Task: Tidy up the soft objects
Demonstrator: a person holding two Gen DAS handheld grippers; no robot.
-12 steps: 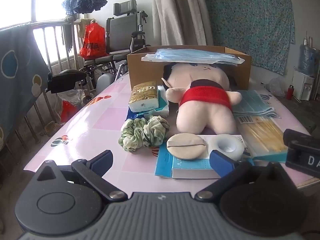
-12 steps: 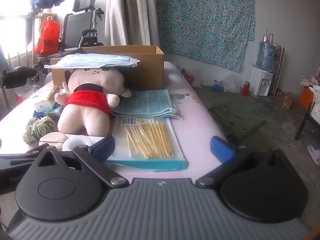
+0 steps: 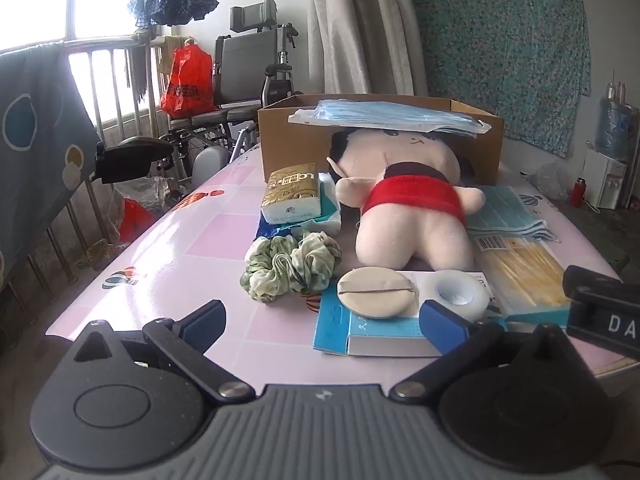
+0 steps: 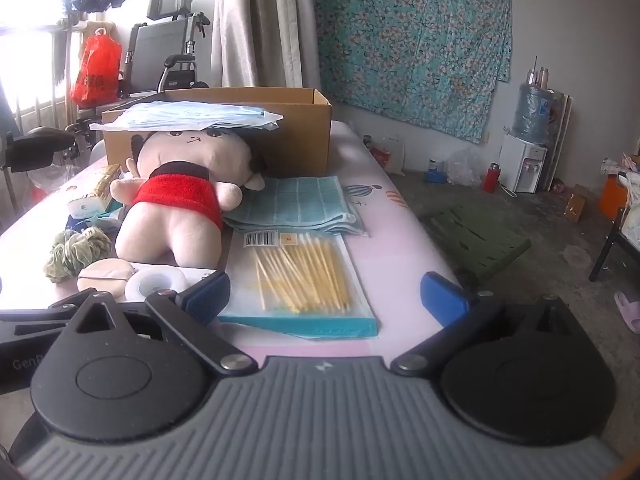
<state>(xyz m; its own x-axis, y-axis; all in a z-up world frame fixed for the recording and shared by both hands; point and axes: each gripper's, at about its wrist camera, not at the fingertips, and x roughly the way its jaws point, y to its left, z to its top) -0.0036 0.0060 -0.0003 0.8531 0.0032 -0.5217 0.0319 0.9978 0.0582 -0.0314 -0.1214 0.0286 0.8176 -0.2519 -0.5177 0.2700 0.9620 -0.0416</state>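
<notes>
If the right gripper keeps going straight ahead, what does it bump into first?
Probably the flat pack of cotton swabs, lying just ahead between the open right gripper fingers; depth is hard to judge.

Daylight pours in from the barred window [image 3: 60, 8] at my ten o'clock, blown out white in both wrist views. I see glare streaking the glossy pink checked tabletop [image 3: 160, 240] at nine o'clock. The room's right side reads dimmer and greyish. Shadows are soft. Heavy fisheye bending at the edges, corners vignetted dark. Centre is fairly sharp, background slightly soft.
</notes>
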